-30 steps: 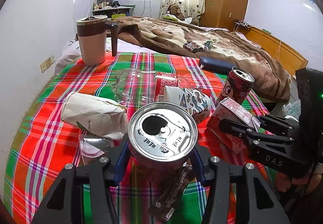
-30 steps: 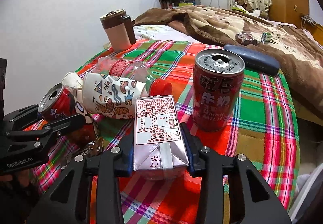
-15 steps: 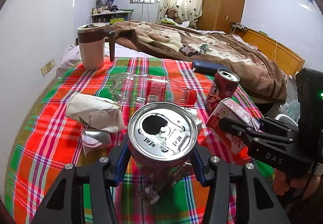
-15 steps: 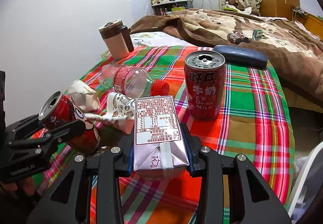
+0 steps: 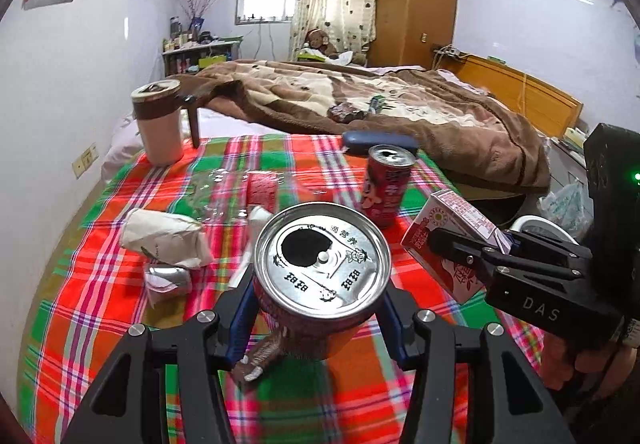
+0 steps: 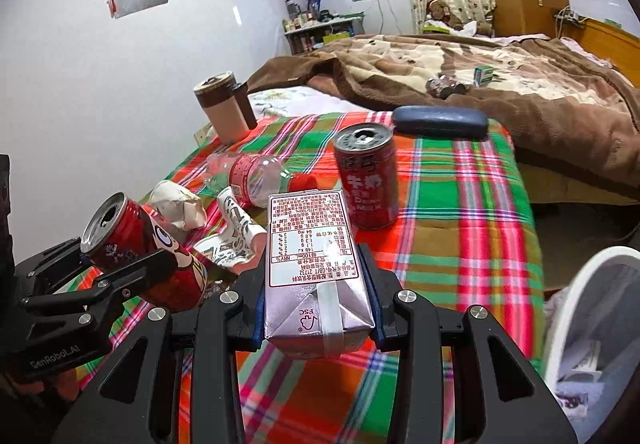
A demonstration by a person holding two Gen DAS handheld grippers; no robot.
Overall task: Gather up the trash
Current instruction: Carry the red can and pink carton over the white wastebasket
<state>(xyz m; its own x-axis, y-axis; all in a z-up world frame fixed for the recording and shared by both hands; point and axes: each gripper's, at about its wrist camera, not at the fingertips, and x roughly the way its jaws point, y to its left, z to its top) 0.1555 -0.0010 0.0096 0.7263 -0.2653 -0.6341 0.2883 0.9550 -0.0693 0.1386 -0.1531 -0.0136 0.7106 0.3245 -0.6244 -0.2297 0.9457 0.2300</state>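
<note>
Fingers (image 5: 236,320) clamp red can (image 5: 320,284), carton (image 6: 316,276); both lifted higher, cloth farther below.

The left tongs' (image 6: 132,260) body reads "GenRobot.AI", the right tongs' (image 5: 436,244) "DAS", the standing can (image 6: 366,180) apparently "Drink Milk", and the carton (image 6: 316,268) "FSC".

Home bedroom: bed (image 5: 400,100) with brown blanket (image 6: 460,68), wardrobe (image 5: 416,0), curtained window (image 5: 264,2) (cluttered shelf (image 6: 320,24) beneath).
</note>
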